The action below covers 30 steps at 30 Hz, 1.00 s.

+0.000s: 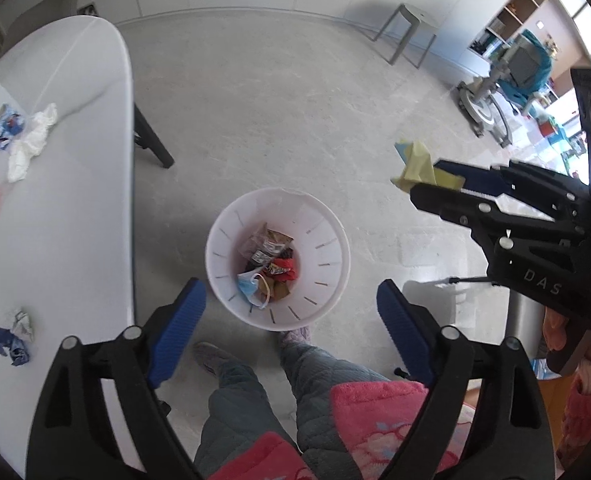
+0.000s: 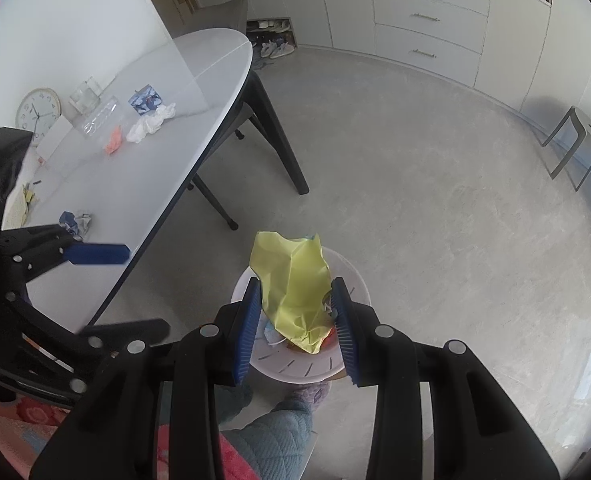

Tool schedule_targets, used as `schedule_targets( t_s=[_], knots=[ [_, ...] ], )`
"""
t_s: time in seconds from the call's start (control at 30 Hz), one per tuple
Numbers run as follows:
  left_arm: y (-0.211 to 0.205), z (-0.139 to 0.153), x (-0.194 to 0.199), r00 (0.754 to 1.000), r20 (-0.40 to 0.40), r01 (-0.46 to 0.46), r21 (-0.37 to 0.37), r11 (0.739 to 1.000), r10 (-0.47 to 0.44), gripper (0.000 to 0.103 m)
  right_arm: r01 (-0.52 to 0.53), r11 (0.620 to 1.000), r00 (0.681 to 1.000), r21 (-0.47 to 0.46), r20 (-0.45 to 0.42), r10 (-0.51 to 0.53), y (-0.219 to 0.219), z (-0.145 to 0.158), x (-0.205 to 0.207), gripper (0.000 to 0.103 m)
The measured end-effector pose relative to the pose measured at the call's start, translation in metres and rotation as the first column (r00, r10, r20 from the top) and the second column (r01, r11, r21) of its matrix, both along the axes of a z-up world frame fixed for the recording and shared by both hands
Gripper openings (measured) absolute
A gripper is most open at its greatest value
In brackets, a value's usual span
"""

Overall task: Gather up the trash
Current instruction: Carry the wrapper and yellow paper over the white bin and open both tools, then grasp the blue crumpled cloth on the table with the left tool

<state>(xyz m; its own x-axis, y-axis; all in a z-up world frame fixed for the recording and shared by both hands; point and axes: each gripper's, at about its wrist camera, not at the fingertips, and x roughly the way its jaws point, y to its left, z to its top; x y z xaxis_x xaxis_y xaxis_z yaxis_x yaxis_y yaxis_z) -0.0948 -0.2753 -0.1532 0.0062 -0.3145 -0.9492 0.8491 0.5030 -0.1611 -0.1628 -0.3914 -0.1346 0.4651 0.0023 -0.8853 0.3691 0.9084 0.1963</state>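
Yellow paper (image 2: 291, 292) stands lengthwise (seemingly upright) pinched in right gripper (image 2: 297, 320) jaws; left gripper (image 1: 291, 332) gapes, empty.

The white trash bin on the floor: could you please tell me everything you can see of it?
The white trash bin is a round, open-topped basket of what looks like plastic, its walls tapering to a smaller base and pierced by thin vertical slots. It stands upright on the grey floor beside the white table, just in front of the person's slippered foot. Inside lie a blue face mask, red and brown wrappers and a clear packet. The right gripper holds crumpled yellow paper over it.
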Motion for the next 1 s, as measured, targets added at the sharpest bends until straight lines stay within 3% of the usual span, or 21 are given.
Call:
schedule_targets(
  t_s=[0.2,0.23,0.3,0.37,0.43,0.73,1.0],
  knots=[
    [0.029,0.013,0.029,0.993,0.001,-0.120,-0.031,0.992,0.120,0.090,-0.037,0.999,0.999,0.023,-0.028,0.037,0.017,-0.017,0.010,0.039],
    [0.034,0.013,0.033,0.990,0.001,-0.137,-0.031,0.990,0.138,0.090,-0.042,0.999,0.998,0.027,-0.035,0.043,0.020,-0.020,0.011,0.045],
    [0.048,0.015,0.042,0.983,0.002,-0.183,-0.027,0.983,0.183,0.090,-0.050,0.999,0.997,0.023,-0.059,0.051,0.028,-0.029,0.016,0.066],
    [0.060,0.014,0.051,0.976,-0.003,-0.216,-0.027,0.976,0.216,0.090,-0.043,0.999,0.997,0.003,-0.069,0.043,0.032,-0.032,0.019,0.092],
    [0.077,0.014,0.061,0.965,-0.002,-0.263,-0.025,0.965,0.263,0.090,-0.037,0.999,0.997,-0.008,-0.068,0.037,0.036,-0.031,0.023,0.100],
    [0.150,0.022,0.105,0.892,0.046,-0.448,-0.045,0.893,0.450,0.091,-0.037,0.998,0.998,-0.050,-0.044,0.035,0.043,-0.012,0.054,0.101],
    [0.211,0.015,0.141,0.826,0.048,-0.560,-0.041,0.828,0.561,0.091,-0.125,0.990,0.992,-0.065,-0.021,0.124,0.074,0.002,0.093,0.100]
  ],
)
